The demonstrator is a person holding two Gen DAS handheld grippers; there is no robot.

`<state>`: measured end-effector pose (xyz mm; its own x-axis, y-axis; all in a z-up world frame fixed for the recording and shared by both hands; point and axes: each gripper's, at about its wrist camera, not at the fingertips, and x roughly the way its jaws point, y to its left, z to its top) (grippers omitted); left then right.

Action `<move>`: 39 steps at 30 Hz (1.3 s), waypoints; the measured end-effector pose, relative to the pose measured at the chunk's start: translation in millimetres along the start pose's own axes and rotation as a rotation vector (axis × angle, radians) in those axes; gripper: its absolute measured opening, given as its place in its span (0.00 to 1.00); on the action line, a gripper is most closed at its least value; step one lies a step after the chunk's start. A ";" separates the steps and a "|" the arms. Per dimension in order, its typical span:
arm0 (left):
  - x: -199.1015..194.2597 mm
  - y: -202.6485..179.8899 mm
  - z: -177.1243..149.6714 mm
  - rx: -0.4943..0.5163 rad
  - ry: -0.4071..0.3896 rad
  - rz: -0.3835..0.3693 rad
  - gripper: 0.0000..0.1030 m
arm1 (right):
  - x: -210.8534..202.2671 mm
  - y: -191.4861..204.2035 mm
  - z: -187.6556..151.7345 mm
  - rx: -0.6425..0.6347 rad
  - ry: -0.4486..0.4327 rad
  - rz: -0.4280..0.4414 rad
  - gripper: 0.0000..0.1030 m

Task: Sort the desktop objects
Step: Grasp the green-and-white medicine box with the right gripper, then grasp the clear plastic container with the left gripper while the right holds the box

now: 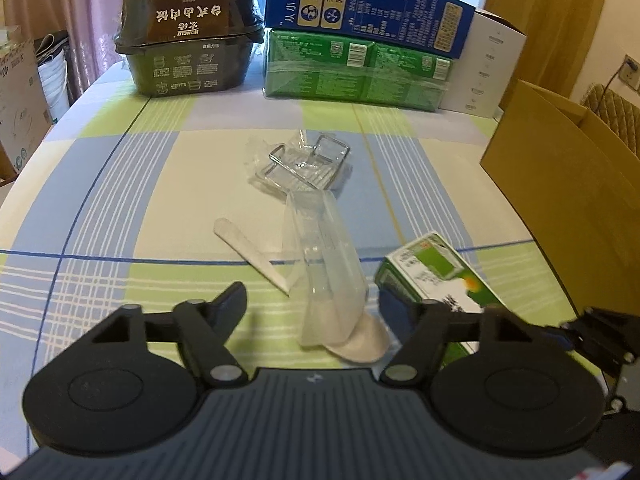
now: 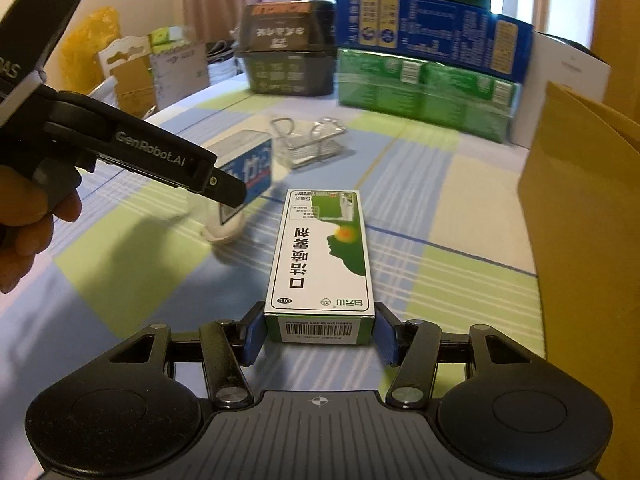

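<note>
My right gripper is shut on the near end of a green-and-white medicine box, one blue pad on each side. The same box shows at the right of the left wrist view. My left gripper is open above a white plastic spoon in a clear sleeve, which lies between its fingers untouched. A white flat plastic stick lies just left of the sleeve. Further back is a metal wire item in clear wrap. A blurred blue-and-white box appears behind the left gripper's tip.
A black food bowl, a blue carton on a green one and a white box line the far edge of the checked tablecloth. An open brown cardboard box stands at the right. A hand holds the left gripper.
</note>
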<state>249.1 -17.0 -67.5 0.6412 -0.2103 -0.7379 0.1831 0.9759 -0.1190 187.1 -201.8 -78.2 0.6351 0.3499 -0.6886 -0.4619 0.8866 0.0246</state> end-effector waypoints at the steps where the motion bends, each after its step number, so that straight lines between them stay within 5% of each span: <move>1: 1.9 -0.8 0.5 0.004 -0.004 0.002 0.52 | -1.0 -1.5 -0.1 0.005 -0.001 -0.002 0.51; 5: 8.1 -5.2 0.2 0.040 -0.022 -0.001 0.25 | -1.9 -1.3 1.3 0.011 -0.001 -0.008 0.51; 14: -20.5 -20.4 -14.0 0.068 -0.008 0.019 0.25 | -28.1 0.4 -15.0 0.047 0.021 -0.038 0.51; 27: -74.5 -73.1 -104.3 0.110 0.058 -0.059 0.25 | -99.1 6.8 -70.1 0.123 0.035 -0.104 0.51; 39: -69.4 -73.8 -100.4 0.093 0.027 -0.049 0.29 | -85.5 3.0 -57.6 0.102 0.005 -0.096 0.53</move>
<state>116.3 -68.5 -74.2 0.6098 -0.2547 -0.7505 0.2826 0.9546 -0.0944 95.8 -246.6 -61.1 0.6704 0.2608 -0.6947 -0.3339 0.9421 0.0314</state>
